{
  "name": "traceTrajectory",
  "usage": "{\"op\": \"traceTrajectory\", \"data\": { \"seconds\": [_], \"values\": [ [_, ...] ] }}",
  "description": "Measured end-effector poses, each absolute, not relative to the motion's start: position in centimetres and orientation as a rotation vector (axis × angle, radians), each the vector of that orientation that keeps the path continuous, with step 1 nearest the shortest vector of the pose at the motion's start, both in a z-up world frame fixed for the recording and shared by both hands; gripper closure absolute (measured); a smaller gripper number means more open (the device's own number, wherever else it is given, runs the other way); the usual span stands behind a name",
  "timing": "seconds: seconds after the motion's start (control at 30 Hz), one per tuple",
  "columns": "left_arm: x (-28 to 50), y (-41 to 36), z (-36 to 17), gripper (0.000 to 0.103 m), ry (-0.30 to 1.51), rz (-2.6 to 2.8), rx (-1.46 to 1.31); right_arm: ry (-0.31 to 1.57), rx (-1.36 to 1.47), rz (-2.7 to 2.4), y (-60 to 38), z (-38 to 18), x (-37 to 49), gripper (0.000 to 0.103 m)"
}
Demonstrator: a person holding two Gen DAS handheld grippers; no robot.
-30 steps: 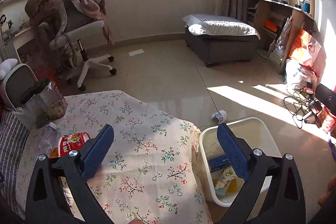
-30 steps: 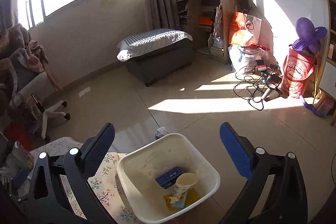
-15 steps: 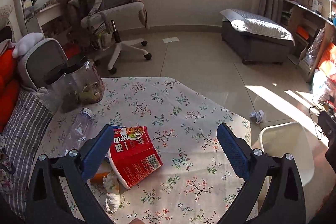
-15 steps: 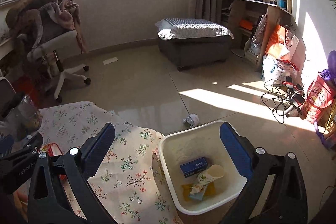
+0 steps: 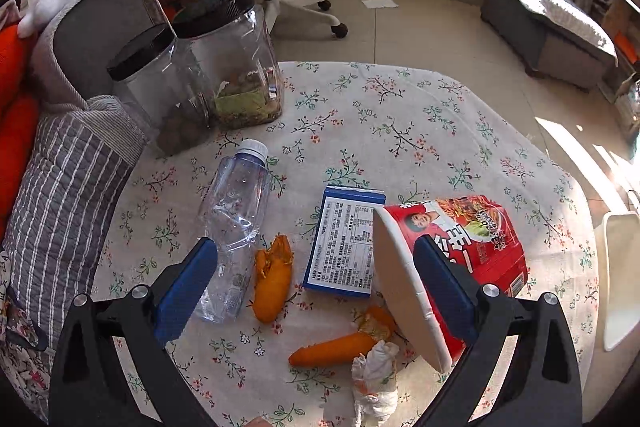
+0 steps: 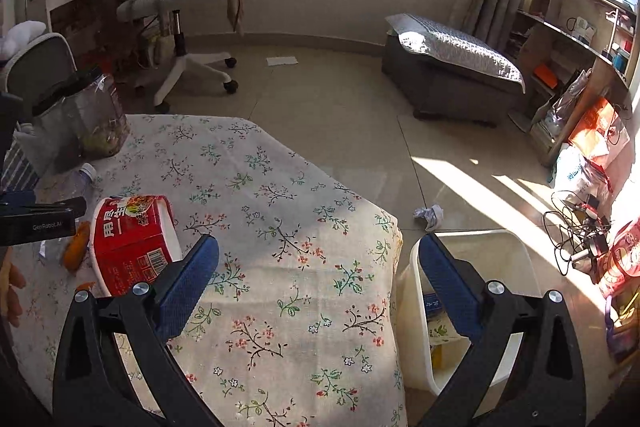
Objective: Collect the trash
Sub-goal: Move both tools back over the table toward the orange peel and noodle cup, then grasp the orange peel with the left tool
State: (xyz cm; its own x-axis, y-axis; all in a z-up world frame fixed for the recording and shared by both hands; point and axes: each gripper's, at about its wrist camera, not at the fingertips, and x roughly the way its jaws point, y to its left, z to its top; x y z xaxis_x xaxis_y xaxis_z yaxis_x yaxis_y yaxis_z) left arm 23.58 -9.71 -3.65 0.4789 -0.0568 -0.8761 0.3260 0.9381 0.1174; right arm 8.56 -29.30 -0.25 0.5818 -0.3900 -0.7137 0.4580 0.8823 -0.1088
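Note:
My left gripper (image 5: pixel 316 291) hangs open over litter on the floral tablecloth (image 5: pixel 400 115). A red noodle cup (image 5: pixel 452 251) lies on its side by the right finger, its rim facing me. Between the fingers lie a blue carton (image 5: pixel 344 247) and orange peel (image 5: pixel 274 277). A clear empty bottle (image 5: pixel 236 223) rests by the left finger. Another peel piece (image 5: pixel 332 349) and a crumpled tissue (image 5: pixel 374 383) lie closest to me. My right gripper (image 6: pixel 320 287) is open above the table's right edge, with the white bin (image 6: pixel 500 267) under its right finger. The noodle cup (image 6: pixel 132 243) shows left of it.
Two black-lidded plastic jars (image 5: pixel 232 59) stand at the table's far left. A striped cushion (image 5: pixel 60 187) borders the left side. A crumpled paper ball (image 6: pixel 430 215) lies on the floor beyond the bin. An office chair (image 6: pixel 188 3), a grey ottoman (image 6: pixel 452 71) and cables (image 6: pixel 580 227) stand further off.
Both grippers have swung left, away from the bin and toward the table. The left one has dropped low over the litter. Both stay open.

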Motion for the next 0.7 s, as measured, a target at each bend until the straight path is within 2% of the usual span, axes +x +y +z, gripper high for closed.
{"op": "traceTrajectory", "data": {
  "seconds": [0.07,0.13,0.23,0.3,0.37,0.7],
  "values": [
    [24.7,-8.5,-4.8,0.008,1.122,-0.254,0.269,0.830,0.087,-0.485,-28.9,-0.7,9.0,0.007],
    [25.4,-7.7,-5.8,0.013,1.180,-0.272,0.263,0.844,0.095,-0.471,-28.7,-1.1,9.4,0.007],
    [26.0,-7.0,-7.3,0.025,1.253,-0.304,0.250,0.860,0.095,-0.452,-28.2,-1.5,10.0,0.007],
    [26.1,-7.0,-8.5,0.038,1.296,-0.319,0.257,0.864,0.087,-0.443,-27.8,-1.7,10.2,0.007],
    [26.2,-7.2,-9.6,0.044,1.322,-0.320,0.296,0.871,0.077,-0.434,-27.5,-1.9,10.5,0.007],
    [26.3,-7.2,-12.8,0.050,1.404,-0.286,0.375,0.899,0.088,-0.407,-27.4,-2.4,11.0,0.007]
  ]
}}
